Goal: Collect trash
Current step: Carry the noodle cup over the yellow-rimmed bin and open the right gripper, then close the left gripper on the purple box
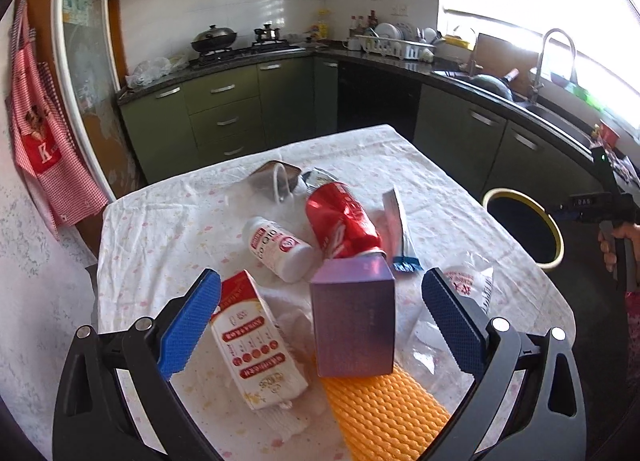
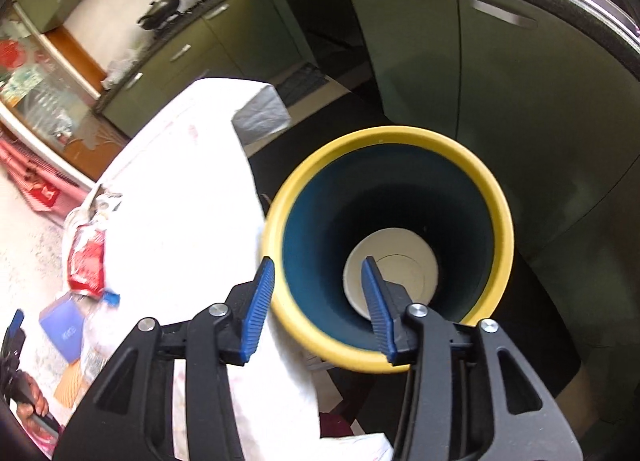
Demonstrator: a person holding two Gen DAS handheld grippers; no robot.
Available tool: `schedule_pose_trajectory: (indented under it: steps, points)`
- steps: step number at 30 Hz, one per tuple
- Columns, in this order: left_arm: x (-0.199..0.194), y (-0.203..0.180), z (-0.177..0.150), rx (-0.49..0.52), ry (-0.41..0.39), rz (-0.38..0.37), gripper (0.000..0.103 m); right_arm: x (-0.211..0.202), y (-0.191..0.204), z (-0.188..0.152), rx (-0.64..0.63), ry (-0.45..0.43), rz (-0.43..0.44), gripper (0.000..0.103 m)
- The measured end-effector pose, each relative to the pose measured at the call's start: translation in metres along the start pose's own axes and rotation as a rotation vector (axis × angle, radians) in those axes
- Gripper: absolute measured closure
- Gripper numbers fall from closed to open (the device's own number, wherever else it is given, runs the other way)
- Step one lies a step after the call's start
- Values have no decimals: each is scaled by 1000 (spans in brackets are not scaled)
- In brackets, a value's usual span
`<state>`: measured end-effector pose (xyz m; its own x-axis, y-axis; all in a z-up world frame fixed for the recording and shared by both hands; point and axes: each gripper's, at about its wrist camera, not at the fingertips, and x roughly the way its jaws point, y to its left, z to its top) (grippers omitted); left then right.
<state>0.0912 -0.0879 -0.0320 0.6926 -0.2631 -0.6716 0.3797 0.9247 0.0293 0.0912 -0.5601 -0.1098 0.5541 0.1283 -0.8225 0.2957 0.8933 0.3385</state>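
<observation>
Trash lies on a table with a white cloth: a purple box, a dented red can, a white bottle, a red-and-white carton, an orange foam net and a toothpaste tube. My left gripper hovers open over them, its blue pads either side of the purple box and clear of it. My right gripper stands open and empty above a yellow-rimmed bin with a dark blue inside. A pale round thing lies at the bin's bottom.
The bin stands on the floor off the table's right edge. A hand grips a tool handle above it. Clear plastic bags and a small dark tray lie among the trash. Green cabinets and a sink counter ring the room.
</observation>
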Motion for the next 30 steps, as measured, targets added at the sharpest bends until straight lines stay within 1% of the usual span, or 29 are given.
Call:
schedule_pose_trajectory:
  steps: [2, 5, 7, 9, 11, 13, 14, 15, 17, 18, 19, 21, 22, 23, 25, 30]
  points:
    - [7, -11, -4, 33, 25, -9, 4, -12, 7, -14, -12, -26, 29, 54]
    - [21, -18, -7, 49, 65, -29, 4, -24, 14, -31, -23, -43, 63, 54]
    - [31, -18, -8, 49, 90, -49, 4, -30, 19, -41, -28, -50, 72, 54]
    - [39, -18, -9, 50, 108, -45, 4, -38, 22, -53, -32, -55, 80, 53]
    - [47, -17, -9, 49, 116, -50, 4, -45, 26, -63, -33, -62, 83, 52]
    - [51, -16, -10, 48, 117, -58, 5, -46, 29, -66, -38, -65, 83, 52]
    - [54, -16, -10, 49, 118, -57, 7, -45, 31, -63, -38, -67, 81, 51]
    - [56, -16, -10, 50, 122, -53, 9, -48, 30, -69, -38, -70, 80, 51]
    - [62, -15, -9, 50, 130, -58, 17, -49, 31, -69, -40, -71, 82, 51]
    - [64, -15, -9, 50, 135, -60, 18, -48, 31, -69, -40, -72, 83, 51]
    - [66, -15, -9, 48, 140, -59, 22, -47, 32, -69, -42, -72, 84, 51]
    - [69, -15, -9, 46, 148, -63, 31, -46, 33, -69, -47, -70, 84, 51]
    - [70, -14, -9, 44, 154, -67, 40, -45, 33, -69, -49, -69, 87, 51]
    - [72, -14, -9, 41, 159, -72, 45, -44, 34, -69, -51, -66, 89, 51]
    - [72, -15, -9, 46, 156, -80, 47, -43, 36, -70, -56, -65, 93, 51]
    - [62, -20, -5, 79, 120, -64, 49, -43, 42, -71, -73, -72, 90, 51]
